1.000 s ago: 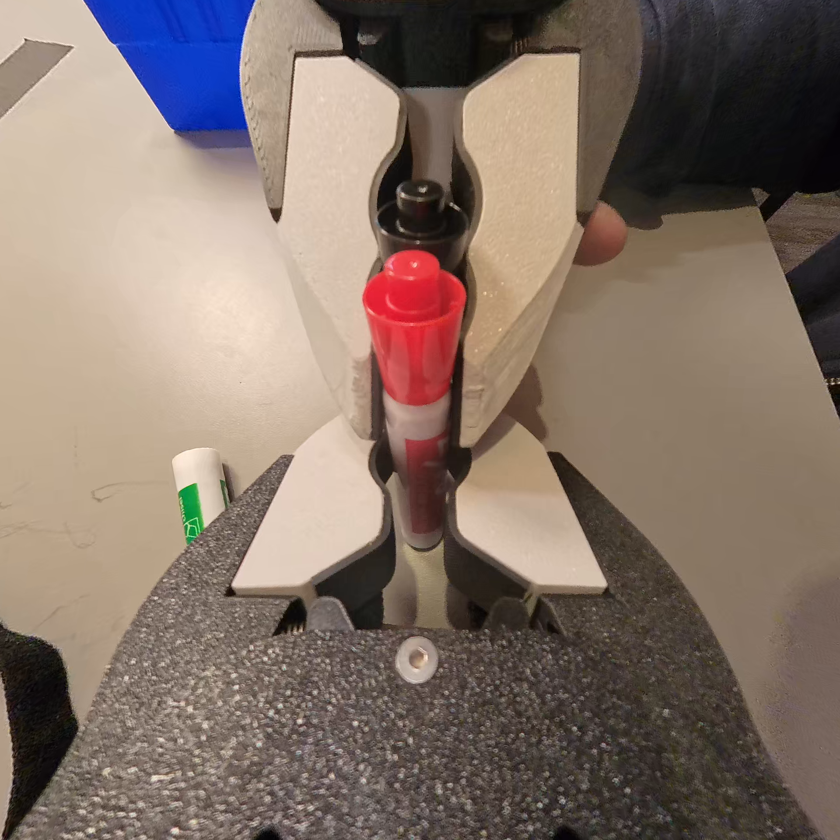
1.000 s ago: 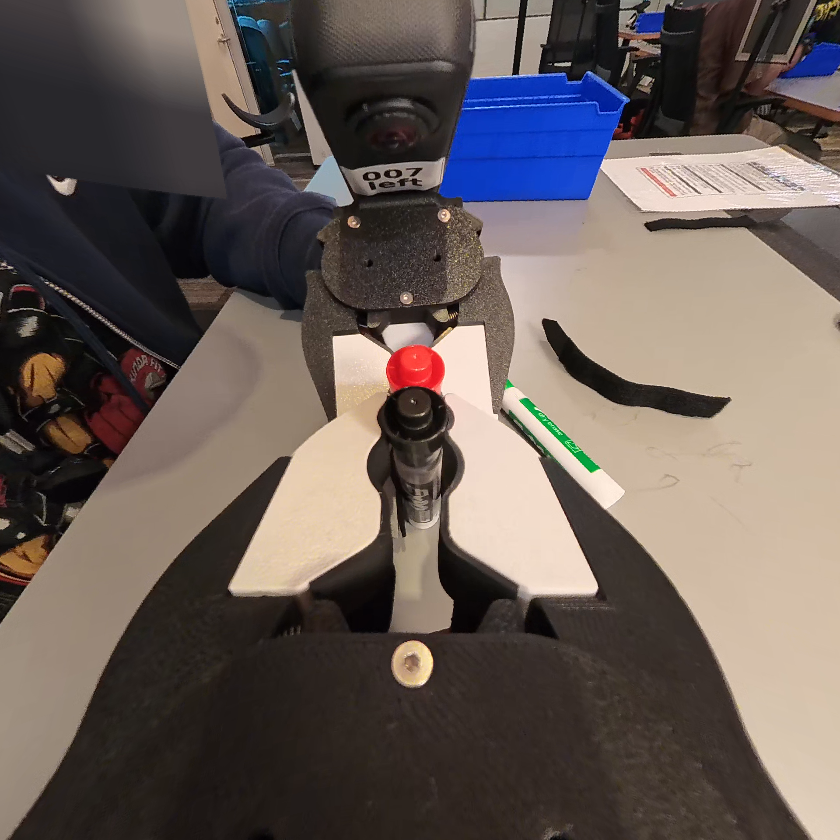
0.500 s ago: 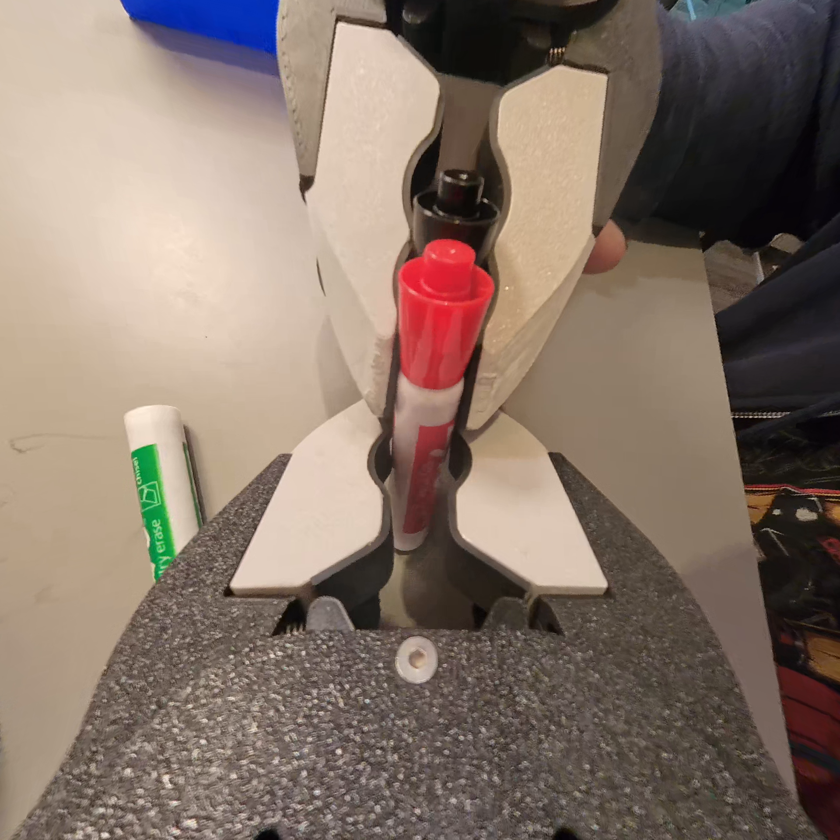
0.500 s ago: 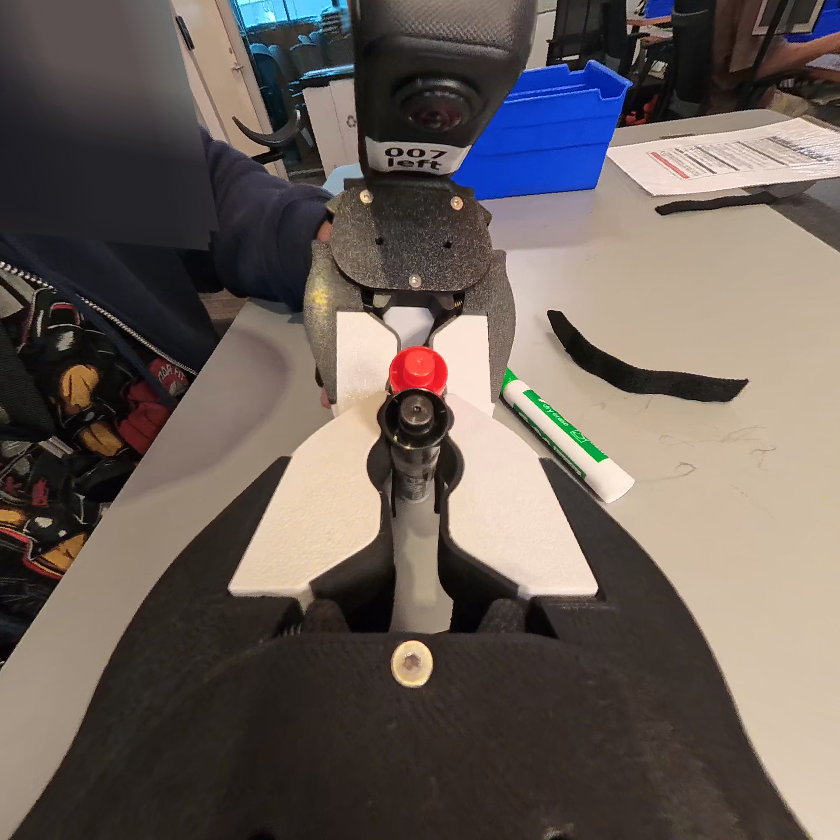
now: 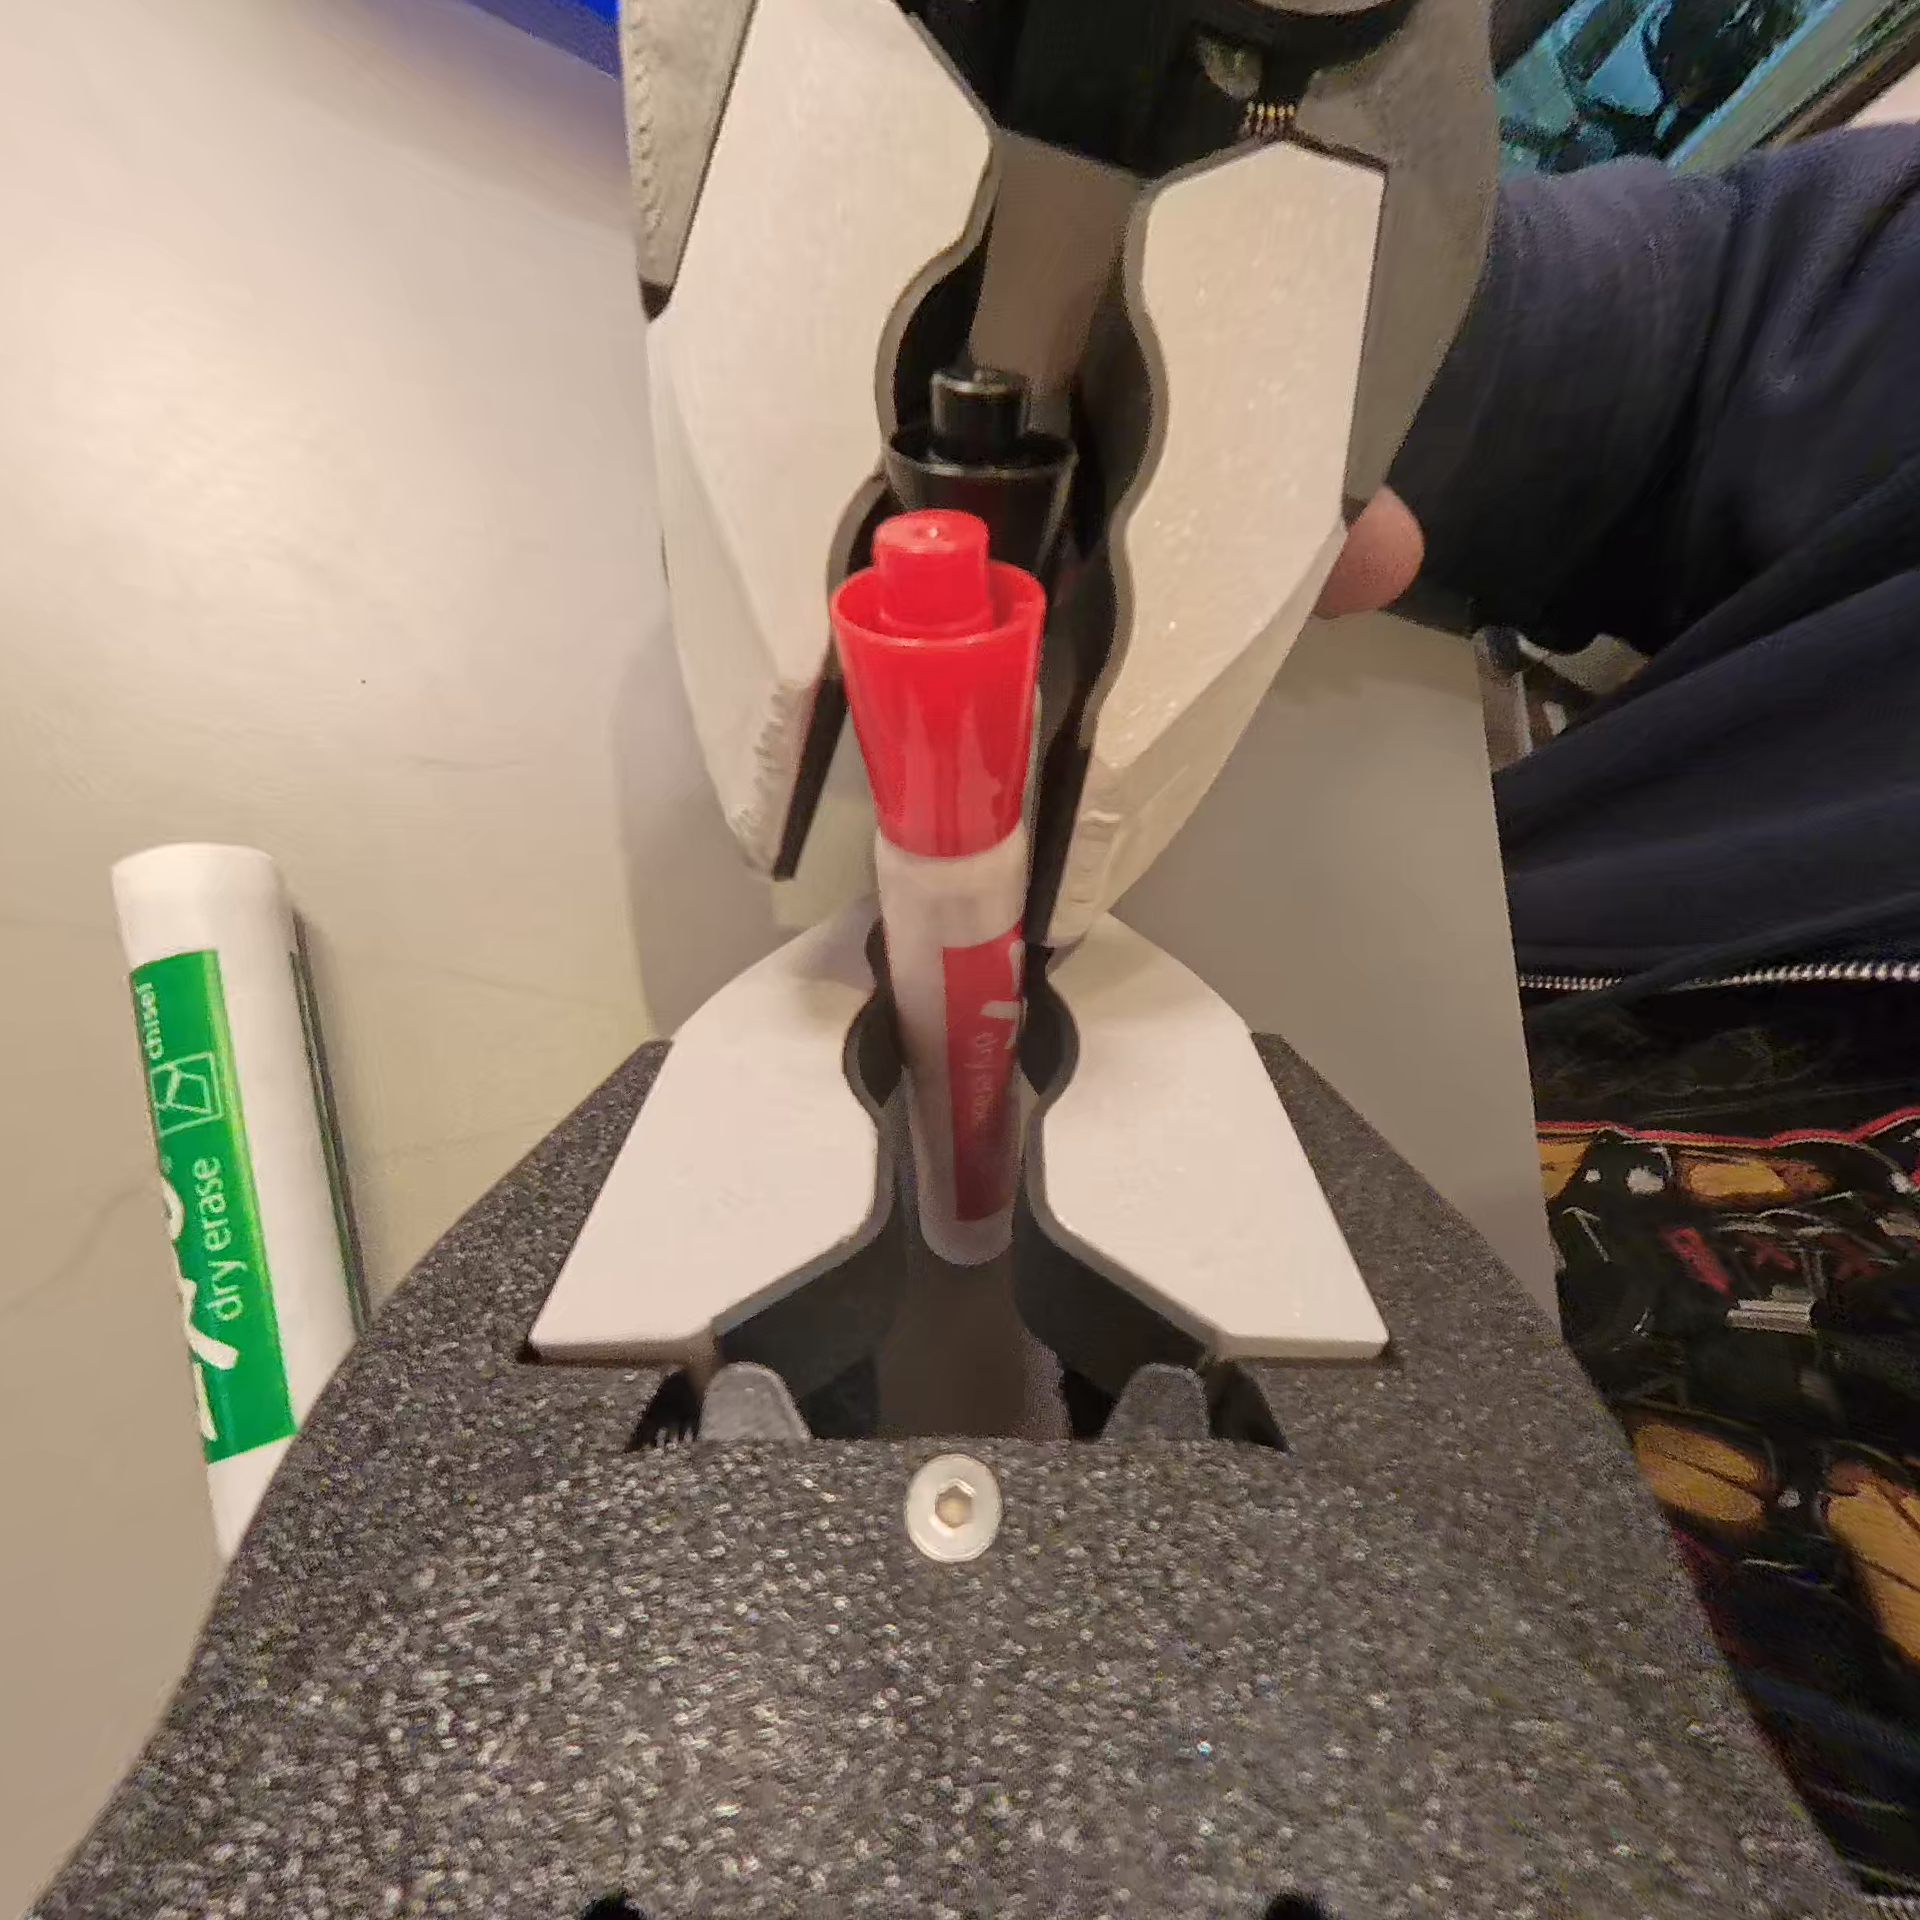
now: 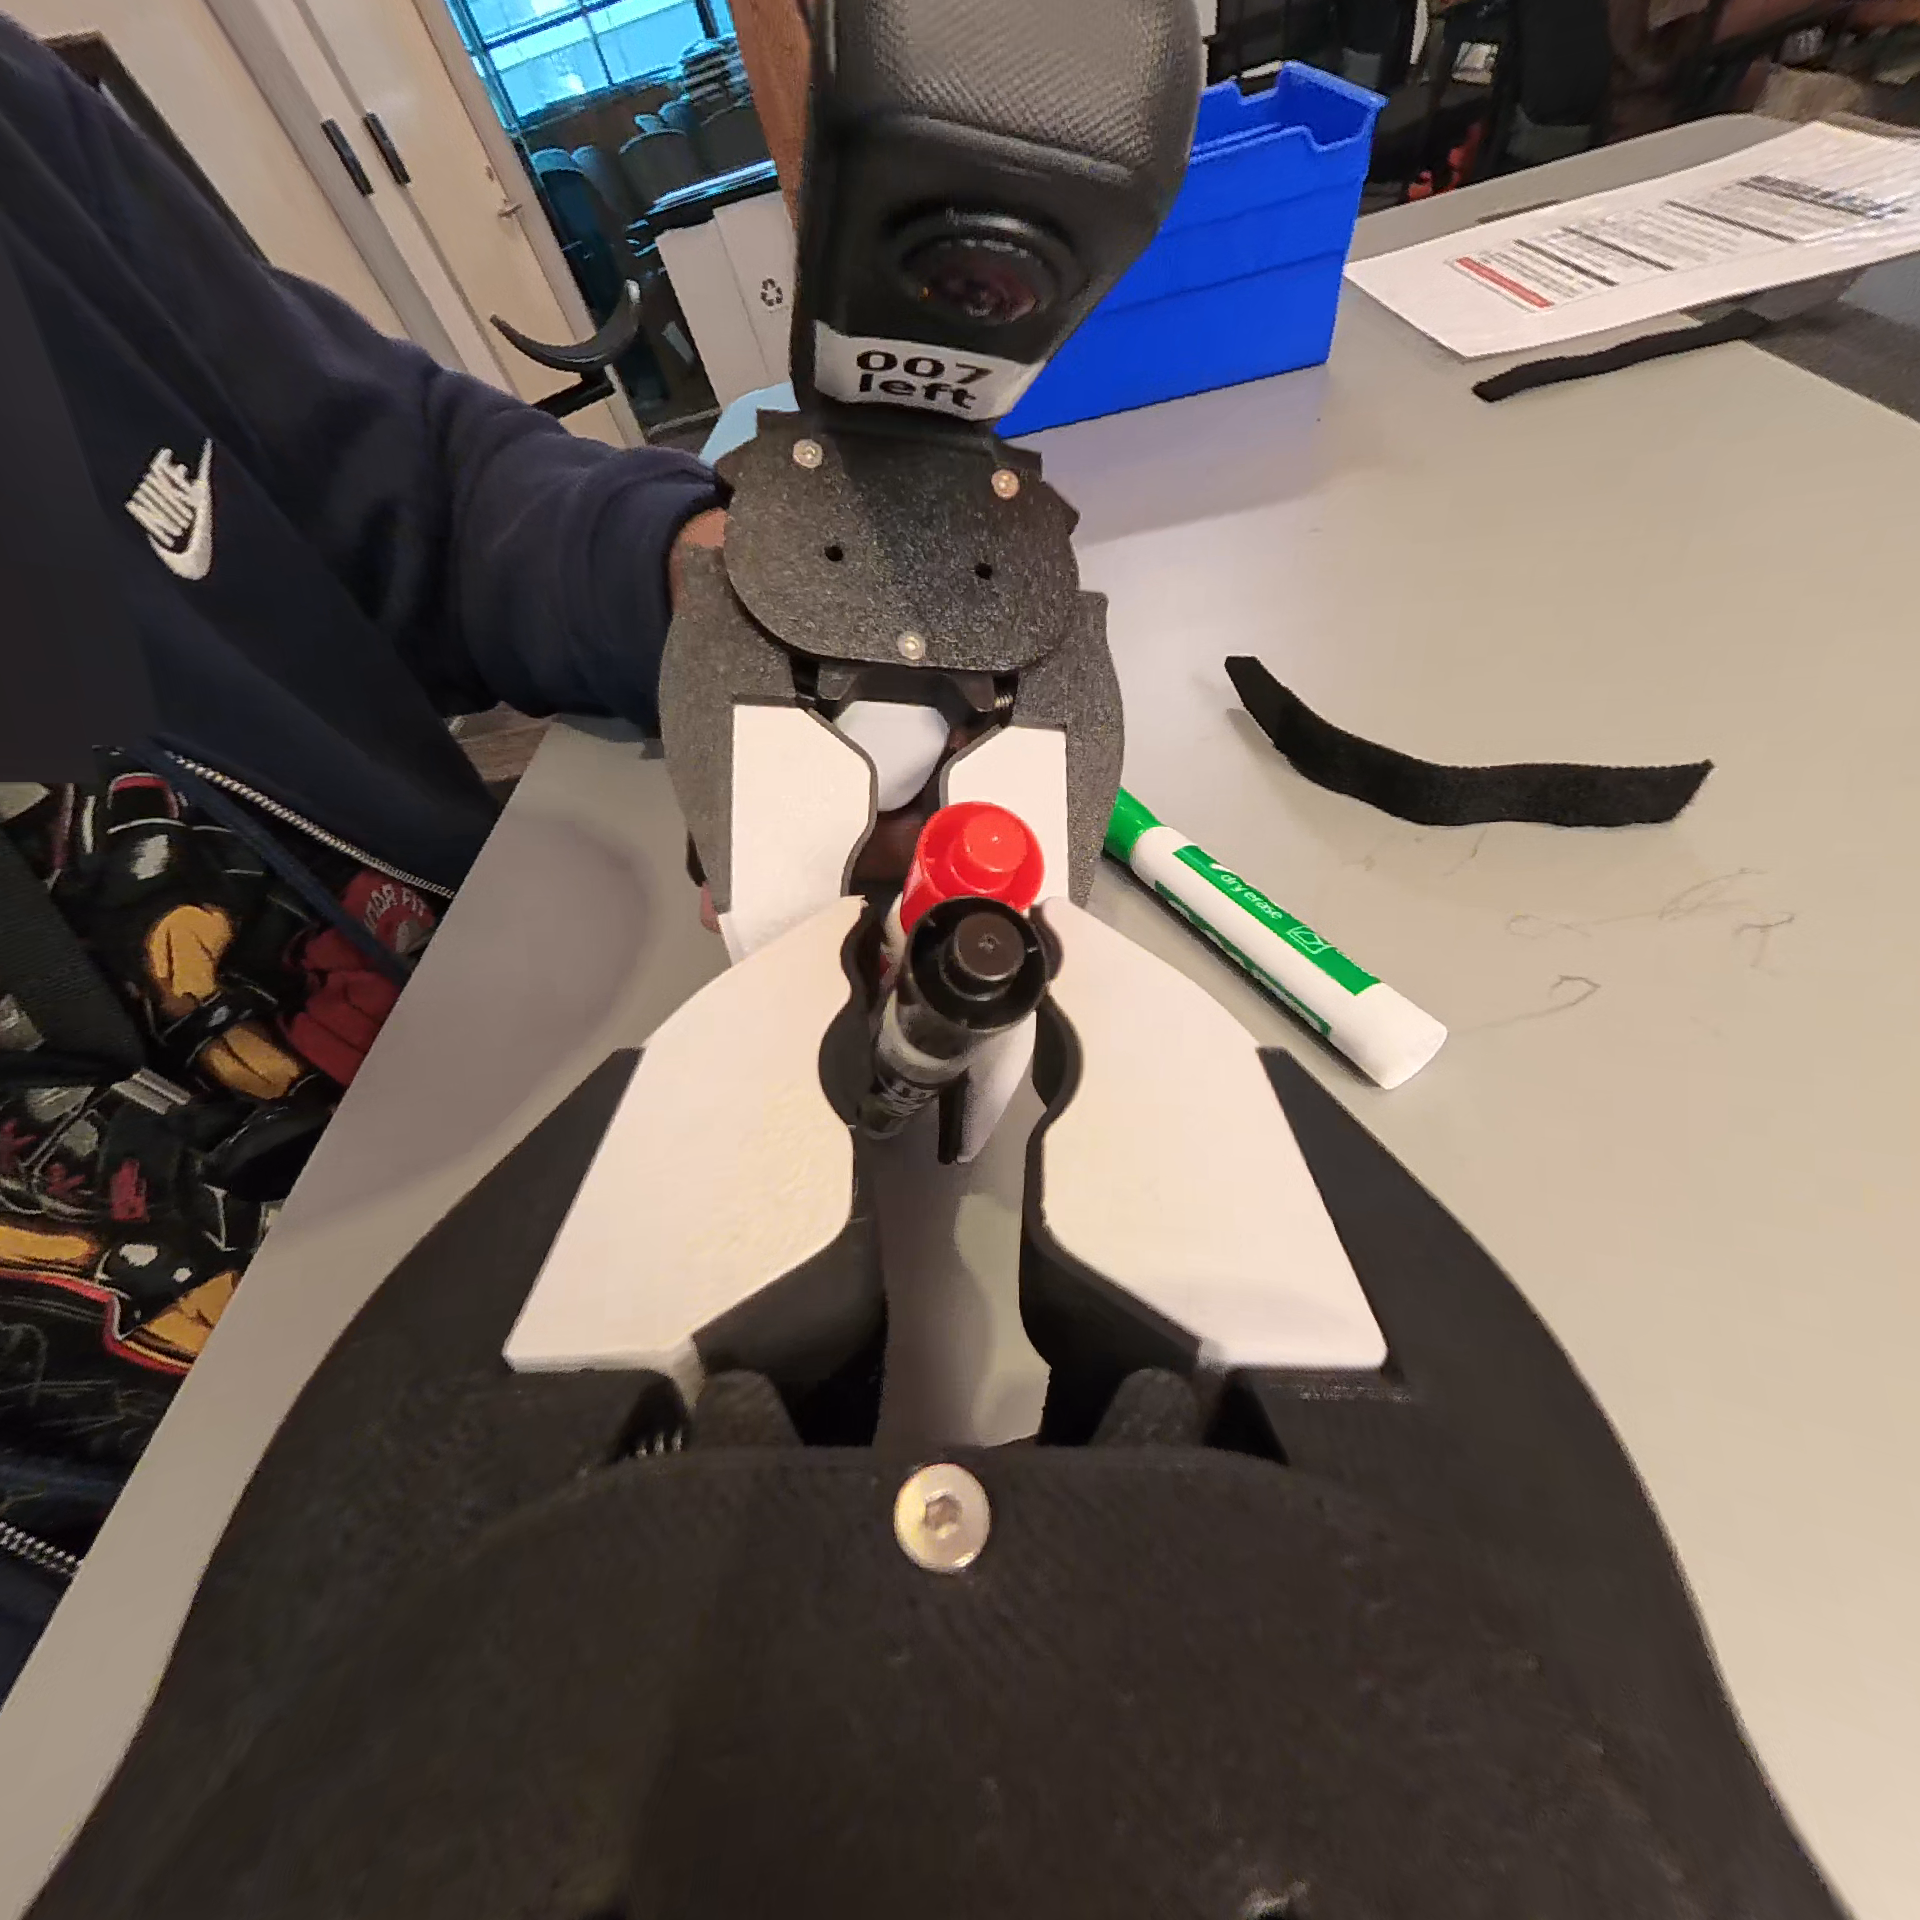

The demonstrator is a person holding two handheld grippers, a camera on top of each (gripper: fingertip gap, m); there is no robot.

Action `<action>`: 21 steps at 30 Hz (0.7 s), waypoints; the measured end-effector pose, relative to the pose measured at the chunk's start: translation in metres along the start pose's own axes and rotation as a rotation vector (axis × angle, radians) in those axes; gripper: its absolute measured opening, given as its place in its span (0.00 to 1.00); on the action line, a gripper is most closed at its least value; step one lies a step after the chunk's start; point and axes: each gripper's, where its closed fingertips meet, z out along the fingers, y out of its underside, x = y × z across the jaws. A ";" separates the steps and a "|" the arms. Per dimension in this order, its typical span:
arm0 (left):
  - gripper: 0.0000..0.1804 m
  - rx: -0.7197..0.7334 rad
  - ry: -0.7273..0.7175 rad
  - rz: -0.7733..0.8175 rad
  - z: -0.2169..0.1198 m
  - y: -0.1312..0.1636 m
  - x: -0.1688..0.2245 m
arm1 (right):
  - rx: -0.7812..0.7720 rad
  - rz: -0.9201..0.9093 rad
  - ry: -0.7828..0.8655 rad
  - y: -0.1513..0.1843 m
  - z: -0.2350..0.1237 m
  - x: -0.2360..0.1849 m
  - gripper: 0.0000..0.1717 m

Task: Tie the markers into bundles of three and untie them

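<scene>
My left gripper (image 5: 961, 987) is shut on the white barrel of a red-capped marker (image 5: 935, 727), cap pointing away from it. My right gripper (image 6: 951, 920) faces it tip to tip and is open. A black marker (image 6: 977, 961) stands tilted between its fingers with a gap beside it, right behind the red marker (image 6: 971, 862). In the left wrist view the black marker's cap (image 5: 977, 468) shows between the right gripper's spread fingers (image 5: 1195, 623). A green marker (image 6: 1268, 935) lies on the grey table (image 6: 1558, 1143) beside the left gripper (image 6: 914, 894); it also shows in the left wrist view (image 5: 223, 1174).
A black strap (image 6: 1455, 779) lies on the table right of the green marker, a second one (image 6: 1621, 358) farther back. A blue bin (image 6: 1226, 270) and a printed sheet (image 6: 1662, 239) are at the back. The person's dark sleeve (image 6: 416, 520) and the table edge are at the left. The tips of one gripper are about 6 centimeters away from the tips of the other.
My right gripper's fingers have spread apart and let go of the black marker, which now leans tilted between them. The left gripper keeps its hold on the red marker.
</scene>
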 end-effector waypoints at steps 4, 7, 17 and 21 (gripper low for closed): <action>0.11 0.021 0.020 -0.089 -0.002 0.000 -0.005 | -0.005 0.043 0.015 0.001 -0.001 0.006 0.22; 0.11 0.053 0.042 -0.142 -0.006 -0.002 -0.008 | 0.010 0.074 0.025 -0.001 -0.004 0.010 0.25; 0.11 0.183 0.048 -0.226 -0.027 -0.017 -0.022 | 0.016 0.105 0.065 -0.001 -0.007 0.018 0.26; 0.11 0.128 -0.024 -0.140 -0.020 -0.010 -0.023 | -0.006 0.058 0.089 0.002 -0.003 0.017 0.26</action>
